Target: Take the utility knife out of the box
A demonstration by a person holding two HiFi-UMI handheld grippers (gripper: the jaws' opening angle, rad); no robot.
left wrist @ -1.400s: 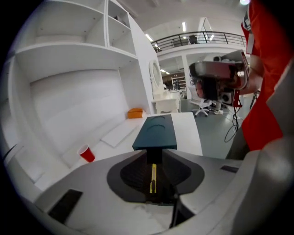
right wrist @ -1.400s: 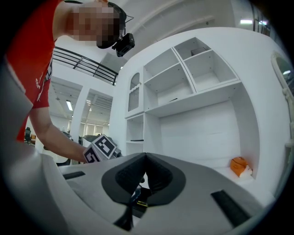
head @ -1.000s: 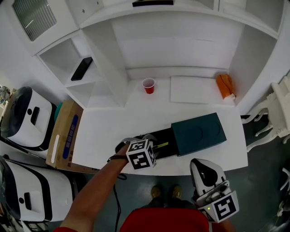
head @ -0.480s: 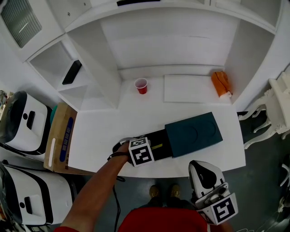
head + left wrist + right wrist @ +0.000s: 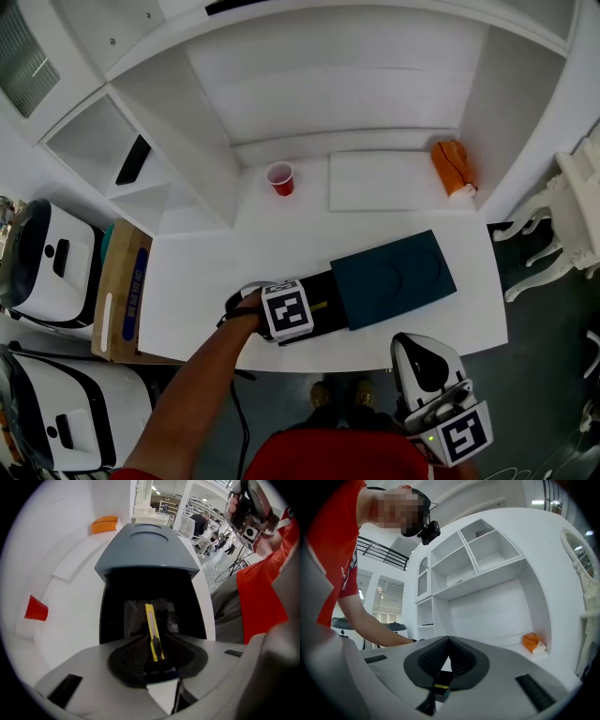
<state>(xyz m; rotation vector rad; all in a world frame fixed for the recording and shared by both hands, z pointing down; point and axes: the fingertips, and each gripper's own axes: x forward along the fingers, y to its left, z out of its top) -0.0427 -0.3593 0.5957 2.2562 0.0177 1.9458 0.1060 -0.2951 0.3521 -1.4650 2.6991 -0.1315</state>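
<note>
Jaws of my left tool (image 5: 153, 640) have just been closing astride the utility knife (image 5: 150, 620) in the open box (image 5: 394, 277), not yet clamped; lifting remains; right tool (image 5: 449, 641) idles, jaws together.

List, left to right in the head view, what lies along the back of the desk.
Red cup → white sheet → orange pack
</note>
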